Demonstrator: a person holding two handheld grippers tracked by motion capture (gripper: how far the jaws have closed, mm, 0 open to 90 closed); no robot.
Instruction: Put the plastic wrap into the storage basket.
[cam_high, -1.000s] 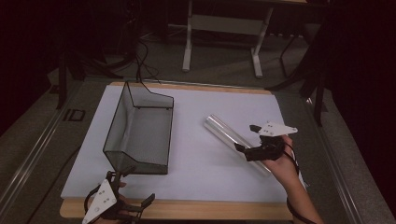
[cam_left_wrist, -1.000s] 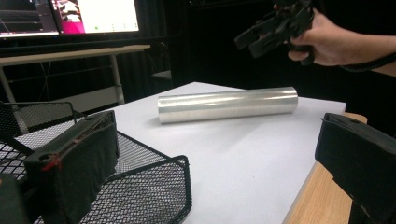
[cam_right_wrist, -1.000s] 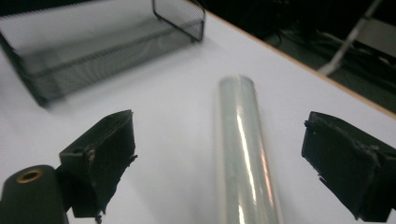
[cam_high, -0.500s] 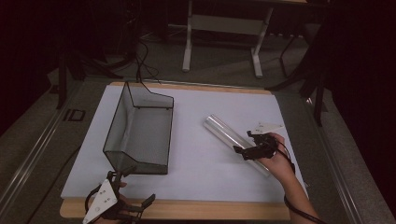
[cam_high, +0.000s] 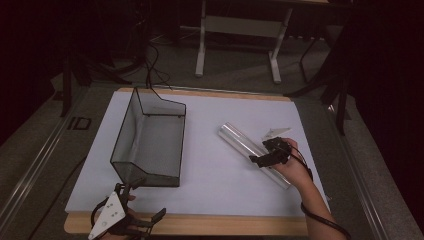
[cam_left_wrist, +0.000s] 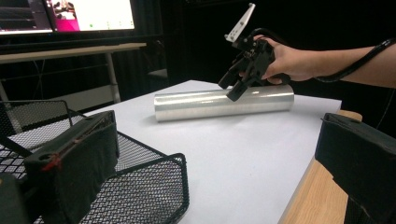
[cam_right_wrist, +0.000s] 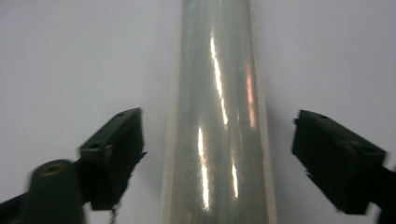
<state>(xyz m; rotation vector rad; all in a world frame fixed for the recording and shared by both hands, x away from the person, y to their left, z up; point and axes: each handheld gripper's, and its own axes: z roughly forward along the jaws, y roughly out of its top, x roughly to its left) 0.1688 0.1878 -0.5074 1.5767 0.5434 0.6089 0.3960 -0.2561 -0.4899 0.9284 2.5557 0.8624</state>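
Observation:
A shiny silver roll (cam_high: 239, 142) lies diagonally on the white tabletop (cam_high: 215, 180), right of centre. My right gripper (cam_high: 264, 156) hangs just over its nearer half, open. In the right gripper view the roll (cam_right_wrist: 218, 70) runs between the two black jaws, and my right gripper (cam_right_wrist: 219, 140) straddles it without touching. From the left gripper view the roll (cam_left_wrist: 201, 103) lies crosswise, and the right gripper (cam_left_wrist: 236, 87) points down at it. My left gripper (cam_high: 146, 201) is open at the front left edge, beside the black wire basket (cam_high: 125, 135). Nothing is between its jaws (cam_left_wrist: 215, 163).
The wire basket (cam_left_wrist: 140, 186) stands empty on the left half, with its low end toward me. A wooden table edge (cam_high: 200, 225) runs along the front. Beyond the table stand a white desk frame (cam_high: 202, 45) and cables (cam_high: 150, 70). A lit monitor (cam_left_wrist: 88, 14) stands in the background.
My right gripper has tipped down and dropped toward the roll, its jaws now on either side of it. The left gripper and the basket have stayed put.

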